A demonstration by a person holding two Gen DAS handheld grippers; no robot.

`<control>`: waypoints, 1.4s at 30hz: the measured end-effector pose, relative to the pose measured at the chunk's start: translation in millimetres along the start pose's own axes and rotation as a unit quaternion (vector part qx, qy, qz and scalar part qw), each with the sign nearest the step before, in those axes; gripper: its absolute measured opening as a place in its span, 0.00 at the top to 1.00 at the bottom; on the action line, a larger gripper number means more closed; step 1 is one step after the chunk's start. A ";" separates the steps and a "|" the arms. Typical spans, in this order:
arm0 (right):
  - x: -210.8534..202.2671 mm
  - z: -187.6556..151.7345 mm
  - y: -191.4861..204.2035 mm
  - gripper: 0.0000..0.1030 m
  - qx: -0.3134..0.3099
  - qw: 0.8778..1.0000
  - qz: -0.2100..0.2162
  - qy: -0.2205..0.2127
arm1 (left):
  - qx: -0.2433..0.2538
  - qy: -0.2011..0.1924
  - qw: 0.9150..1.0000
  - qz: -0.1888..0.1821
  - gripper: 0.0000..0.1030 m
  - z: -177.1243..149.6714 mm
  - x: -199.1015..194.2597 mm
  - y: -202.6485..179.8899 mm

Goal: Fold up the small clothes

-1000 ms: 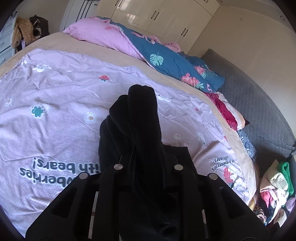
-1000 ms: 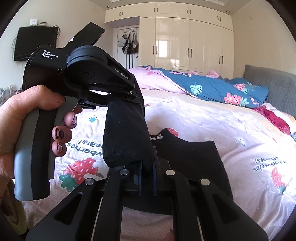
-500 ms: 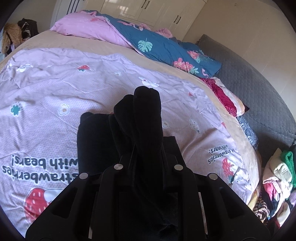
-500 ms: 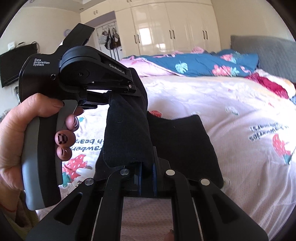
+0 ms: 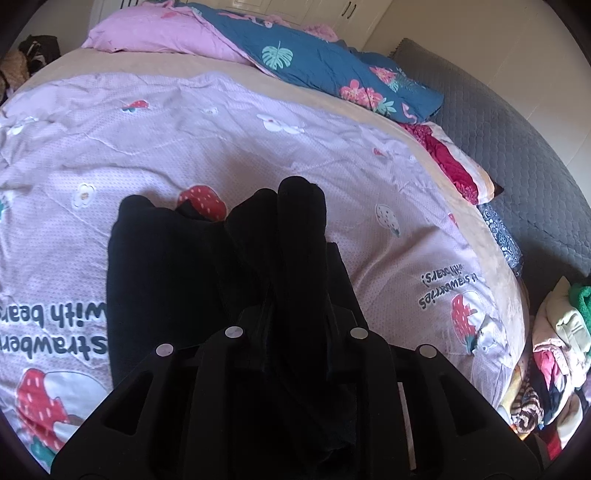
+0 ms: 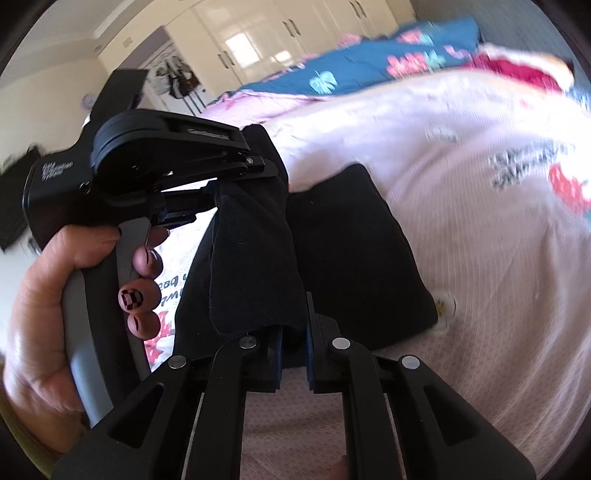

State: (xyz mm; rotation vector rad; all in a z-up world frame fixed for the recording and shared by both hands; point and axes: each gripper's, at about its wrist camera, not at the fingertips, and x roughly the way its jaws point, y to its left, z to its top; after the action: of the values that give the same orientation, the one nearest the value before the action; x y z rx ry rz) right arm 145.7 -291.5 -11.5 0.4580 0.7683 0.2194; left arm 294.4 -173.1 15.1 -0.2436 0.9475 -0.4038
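A black garment lies partly flat on the pink strawberry-print bedspread. One edge of it is lifted and draped over my left gripper, hiding the fingertips. That gripper's jaws are opening slightly, with the black cloth still pinched between them. In the right wrist view the left gripper shows from the side, held by a hand, with the black garment hanging from it. My right gripper is shut on the lower end of that hanging fold, just above the bedspread.
A pink pillow and a blue floral quilt lie at the head of the bed. A grey padded bench runs along the right side. A pile of mixed clothes sits at its lower end. White wardrobes stand behind.
Both grippers have come down and forward over the bed with the black cloth. More of the garment's flat part shows on the bedspread. The right wrist view has rolled.
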 end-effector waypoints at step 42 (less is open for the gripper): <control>71.7 95.2 -34.3 0.85 -0.022 0.997 0.012 0.075 | 0.037 -0.018 0.999 0.019 0.44 -60.4 -34.1 73.9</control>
State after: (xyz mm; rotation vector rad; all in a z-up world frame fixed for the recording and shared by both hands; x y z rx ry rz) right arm 264.7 -326.6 -12.4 0.4118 0.9044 0.2946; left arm 243.7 -93.3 -21.6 -0.1642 0.8994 -0.3979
